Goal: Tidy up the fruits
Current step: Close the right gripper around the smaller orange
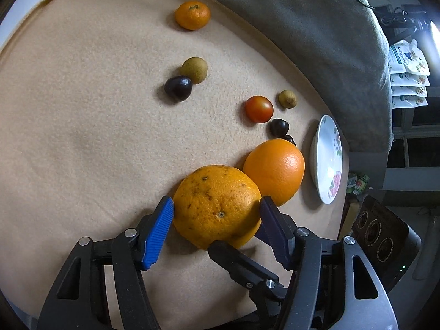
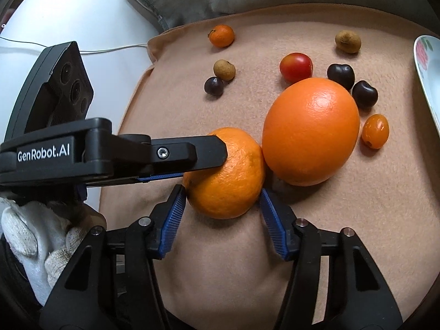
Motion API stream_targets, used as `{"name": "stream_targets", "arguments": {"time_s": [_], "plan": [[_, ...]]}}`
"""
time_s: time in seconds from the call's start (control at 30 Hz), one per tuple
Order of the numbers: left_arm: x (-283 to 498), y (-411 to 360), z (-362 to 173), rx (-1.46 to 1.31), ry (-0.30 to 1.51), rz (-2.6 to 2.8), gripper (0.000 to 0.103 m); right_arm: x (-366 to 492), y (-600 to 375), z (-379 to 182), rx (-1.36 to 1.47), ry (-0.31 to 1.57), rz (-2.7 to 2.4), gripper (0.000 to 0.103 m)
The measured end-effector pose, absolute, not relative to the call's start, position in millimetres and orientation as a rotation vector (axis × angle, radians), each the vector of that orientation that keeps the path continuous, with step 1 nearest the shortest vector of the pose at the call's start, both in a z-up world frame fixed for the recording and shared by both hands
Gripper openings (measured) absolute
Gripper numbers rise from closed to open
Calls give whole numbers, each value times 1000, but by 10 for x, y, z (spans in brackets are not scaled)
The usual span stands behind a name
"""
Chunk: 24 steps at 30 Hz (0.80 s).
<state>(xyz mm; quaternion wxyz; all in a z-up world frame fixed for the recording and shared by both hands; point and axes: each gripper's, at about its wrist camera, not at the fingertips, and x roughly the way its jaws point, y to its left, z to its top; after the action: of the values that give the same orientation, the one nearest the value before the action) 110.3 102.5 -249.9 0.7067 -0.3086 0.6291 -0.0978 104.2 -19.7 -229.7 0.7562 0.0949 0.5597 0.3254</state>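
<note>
Both your grippers grasp the spotted orange (image 1: pixel 217 206) on the tan cloth (image 1: pixel 82 137): left gripper (image 1: pixel 217 206) and right gripper (image 2: pixel 223 196) pads pressing its sides, the smooth orange (image 2: pixel 310 132) touching it.

A matt, fuzzy beige fleece cloth (image 2: pixel 316 233) carries the fruit. The speckled, dimpled orange (image 1: pixel 217 206) looks dull and rough, while the large smooth-skinned orange (image 2: pixel 310 132) is glossy with fine pores. The dark round fruits (image 2: pixel 340 75) and the red cherry tomato (image 2: pixel 296 66) shine. The glazed white floral plate (image 1: pixel 327 159) looks ceramic. The ribbed blue rubbery fingers (image 1: pixel 158 233) sit on matt black plastic with metal pins.
</note>
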Motion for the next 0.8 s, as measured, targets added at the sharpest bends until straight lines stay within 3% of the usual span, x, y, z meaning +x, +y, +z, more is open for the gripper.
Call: {"name": "stream_targets", "arguments": {"time_s": [0.33,0.47,0.8], "plan": [[1019,978,-2365,-623,1363,-200,56,1002,-201,-2250,192,1209,732,54],[985,939,-2287,-572,1345,-191,51,970,-204,-2154,188,1182,751,43],[996,994,-2351,-610,1335,-183,51,998,-144,-2147,134,1185,747,44]]}}
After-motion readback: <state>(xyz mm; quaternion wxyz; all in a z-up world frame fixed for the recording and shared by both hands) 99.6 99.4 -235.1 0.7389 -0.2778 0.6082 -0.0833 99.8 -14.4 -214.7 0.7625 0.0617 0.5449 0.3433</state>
